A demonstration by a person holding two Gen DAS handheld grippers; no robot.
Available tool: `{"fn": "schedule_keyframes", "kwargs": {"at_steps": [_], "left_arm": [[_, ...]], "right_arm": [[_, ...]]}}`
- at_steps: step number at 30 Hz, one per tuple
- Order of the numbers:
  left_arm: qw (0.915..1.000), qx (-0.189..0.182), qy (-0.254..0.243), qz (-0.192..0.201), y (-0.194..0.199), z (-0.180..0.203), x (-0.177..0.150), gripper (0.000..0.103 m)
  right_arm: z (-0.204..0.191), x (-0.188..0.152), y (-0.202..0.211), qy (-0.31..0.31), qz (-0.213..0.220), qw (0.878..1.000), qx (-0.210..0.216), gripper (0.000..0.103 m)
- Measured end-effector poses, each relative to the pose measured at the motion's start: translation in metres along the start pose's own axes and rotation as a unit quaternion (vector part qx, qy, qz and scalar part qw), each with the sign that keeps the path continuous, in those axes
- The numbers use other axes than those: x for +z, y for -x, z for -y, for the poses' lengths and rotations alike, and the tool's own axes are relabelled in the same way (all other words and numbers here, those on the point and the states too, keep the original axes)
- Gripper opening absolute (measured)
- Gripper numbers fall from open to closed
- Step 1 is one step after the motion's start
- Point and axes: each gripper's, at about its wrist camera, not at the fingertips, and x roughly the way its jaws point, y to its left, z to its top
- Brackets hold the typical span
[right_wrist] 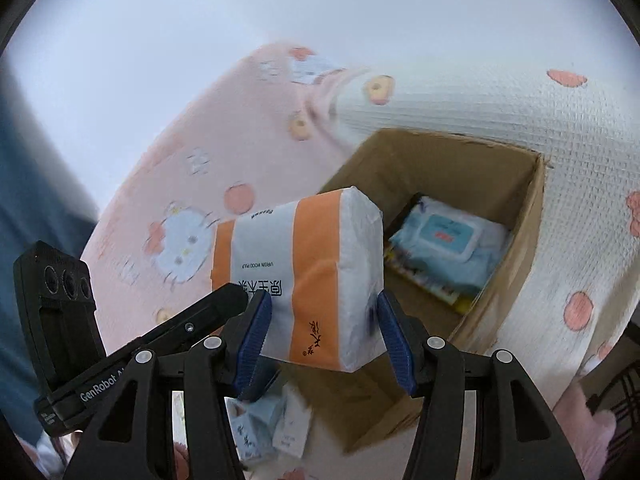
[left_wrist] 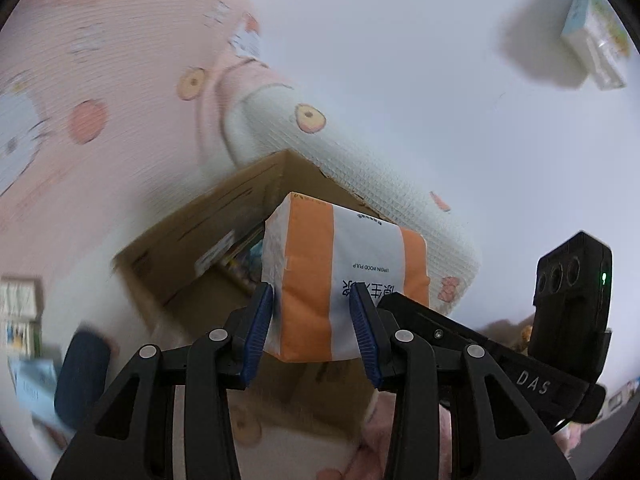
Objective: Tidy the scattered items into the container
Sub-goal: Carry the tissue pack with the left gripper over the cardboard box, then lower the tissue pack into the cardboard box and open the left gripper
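An orange and white tissue pack [left_wrist: 336,276] hangs in the air over the open cardboard box [left_wrist: 192,236]. My left gripper [left_wrist: 314,322] is shut on one end of it. My right gripper [right_wrist: 322,330] is shut on the other end of the same tissue pack [right_wrist: 304,280]. The cardboard box [right_wrist: 516,248] sits on the bed, just behind and below the pack. A blue wet-wipe pack [right_wrist: 448,240] and other flat packets lie inside it. Each gripper's body shows in the other's view.
A pink cartoon-print quilt [right_wrist: 208,168] and a white waffle blanket [right_wrist: 560,128] surround the box. Small tissue packs [right_wrist: 264,428] lie below my right gripper. A white box [left_wrist: 592,36] sits high on the wall at the right of the left wrist view.
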Motion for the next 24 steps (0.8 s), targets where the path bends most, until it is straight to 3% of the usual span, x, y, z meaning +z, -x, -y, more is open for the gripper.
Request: {"fn": "schedule_keyframes", "kwargs": {"at_steps": [8, 12, 15, 19, 21, 24], "left_arm": [[0.9950, -0.023, 0.027, -0.093, -0.110, -0.008, 0.058, 0.044], [0.9893, -0.022, 0.030, -0.141, -0.156, -0.012, 0.072, 0.039], [0.9855, -0.032, 0.044, -0.161, -0.184, -0.020, 0.081, 0.037], [0.9793, -0.040, 0.071, -0.185, -0.206, -0.028, 0.087, 0.037], [0.9793, -0.032, 0.058, -0.191, -0.210, -0.025, 0.089, 0.037], [0.9832, -0.004, 0.020, -0.181, -0.211, -0.015, 0.099, 0.037]], "right_arm": [[0.050, 0.067, -0.061, -0.048, -0.082, 0.993, -0.069, 0.053], [0.069, 0.082, -0.087, -0.059, -0.138, 0.982, -0.114, 0.053], [0.077, 0.090, -0.100, -0.056, -0.145, 0.977, -0.148, 0.053], [0.072, 0.099, -0.116, -0.029, -0.165, 0.967, -0.191, 0.054], [0.069, 0.102, -0.124, -0.020, -0.187, 0.958, -0.215, 0.054], [0.066, 0.105, -0.138, -0.009, -0.218, 0.951, -0.219, 0.055]]}}
